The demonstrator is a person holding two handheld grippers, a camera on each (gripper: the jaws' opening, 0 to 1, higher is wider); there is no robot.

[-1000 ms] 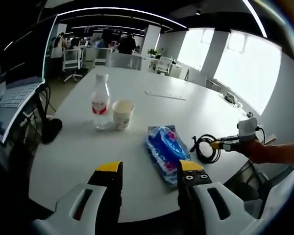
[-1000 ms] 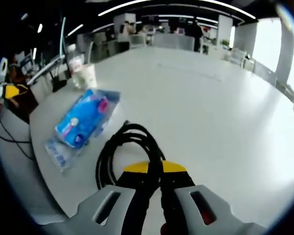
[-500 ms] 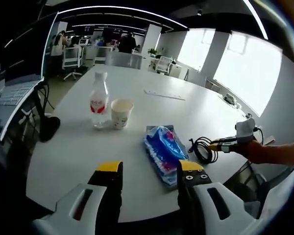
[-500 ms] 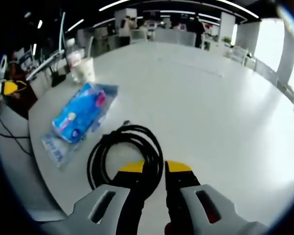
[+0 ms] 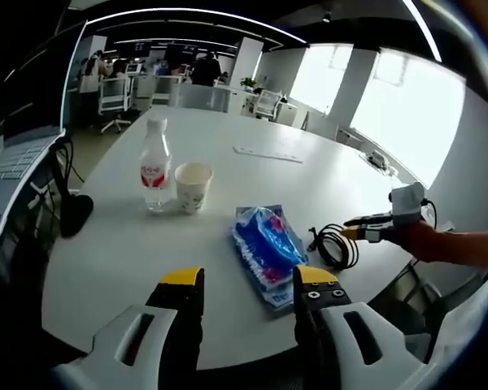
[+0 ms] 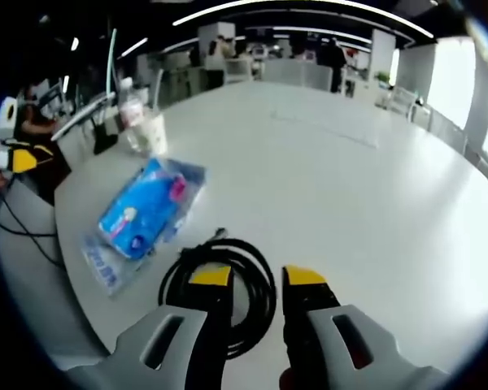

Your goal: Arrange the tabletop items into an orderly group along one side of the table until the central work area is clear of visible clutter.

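Right hand-held gripper [image 6: 257, 278] released just over the cable coil [image 6: 220, 280]; floppy, light, best pinched across bunched loops

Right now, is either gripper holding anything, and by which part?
Nothing is held. The right gripper is open over the coiled black cable, which lies on the white table. The left gripper is open and empty.
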